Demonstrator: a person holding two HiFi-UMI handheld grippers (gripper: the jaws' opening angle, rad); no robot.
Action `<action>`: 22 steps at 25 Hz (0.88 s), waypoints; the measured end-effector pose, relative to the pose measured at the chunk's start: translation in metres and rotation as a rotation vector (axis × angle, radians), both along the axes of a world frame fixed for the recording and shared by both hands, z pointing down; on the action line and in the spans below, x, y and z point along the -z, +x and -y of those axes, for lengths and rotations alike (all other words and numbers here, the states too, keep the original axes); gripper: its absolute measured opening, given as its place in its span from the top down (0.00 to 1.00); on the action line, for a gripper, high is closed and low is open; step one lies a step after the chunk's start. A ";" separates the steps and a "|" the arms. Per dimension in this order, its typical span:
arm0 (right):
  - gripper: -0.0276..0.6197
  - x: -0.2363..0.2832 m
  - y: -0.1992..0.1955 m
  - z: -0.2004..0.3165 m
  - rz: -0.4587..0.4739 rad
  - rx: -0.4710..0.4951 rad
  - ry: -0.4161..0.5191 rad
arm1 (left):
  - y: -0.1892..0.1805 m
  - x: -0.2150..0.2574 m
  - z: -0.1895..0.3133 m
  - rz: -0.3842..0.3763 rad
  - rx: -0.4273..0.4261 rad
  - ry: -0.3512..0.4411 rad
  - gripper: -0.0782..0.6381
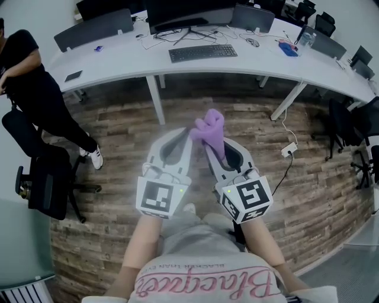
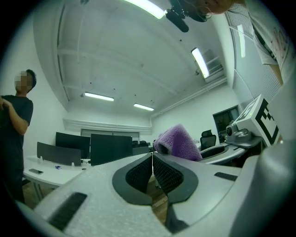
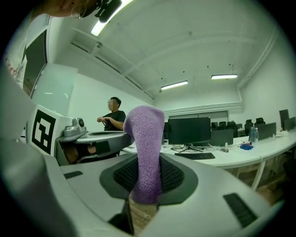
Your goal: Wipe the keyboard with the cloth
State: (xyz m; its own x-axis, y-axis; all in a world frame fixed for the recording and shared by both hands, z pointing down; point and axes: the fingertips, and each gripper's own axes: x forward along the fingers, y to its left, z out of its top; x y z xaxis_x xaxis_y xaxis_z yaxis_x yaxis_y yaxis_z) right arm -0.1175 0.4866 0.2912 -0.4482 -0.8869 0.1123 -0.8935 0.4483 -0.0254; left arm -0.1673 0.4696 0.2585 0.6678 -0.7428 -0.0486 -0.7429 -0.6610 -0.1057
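A purple cloth sticks up from my right gripper, whose jaws are shut on it; in the right gripper view the cloth stands between the ribbed pads. My left gripper is held just left of it, jaws shut with nothing between them, and from that side the cloth shows past the jaw tips. Both grippers hover over the wooden floor, well short of the desk. The black keyboard lies on the long white desk ahead, in front of a monitor; it also shows as the keyboard.
A person in black stands at the left by an office chair. Desk legs and a cable with a power strip lie between me and the desk. Monitors, a blue object and chairs line the desk.
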 end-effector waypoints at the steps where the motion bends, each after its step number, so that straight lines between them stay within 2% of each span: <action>1: 0.82 -0.001 -0.002 0.006 -0.003 -0.002 -0.003 | -0.003 -0.001 0.006 -0.005 0.000 -0.004 0.88; 5: 0.82 -0.004 -0.008 0.026 -0.013 -0.003 -0.018 | -0.009 -0.003 0.029 -0.025 0.002 -0.029 0.88; 11: 0.82 -0.009 -0.005 0.054 -0.014 -0.010 -0.029 | -0.005 -0.009 0.061 -0.018 -0.011 -0.023 0.88; 14: 0.82 -0.011 0.002 0.071 -0.010 -0.020 -0.036 | 0.001 -0.012 0.079 -0.028 -0.013 -0.049 0.88; 17: 0.82 -0.012 0.012 0.093 -0.005 -0.027 -0.033 | 0.008 -0.014 0.100 -0.013 -0.012 -0.034 0.88; 22: 0.82 -0.012 0.028 0.138 0.000 -0.013 -0.026 | 0.022 -0.018 0.142 -0.017 0.006 -0.054 0.88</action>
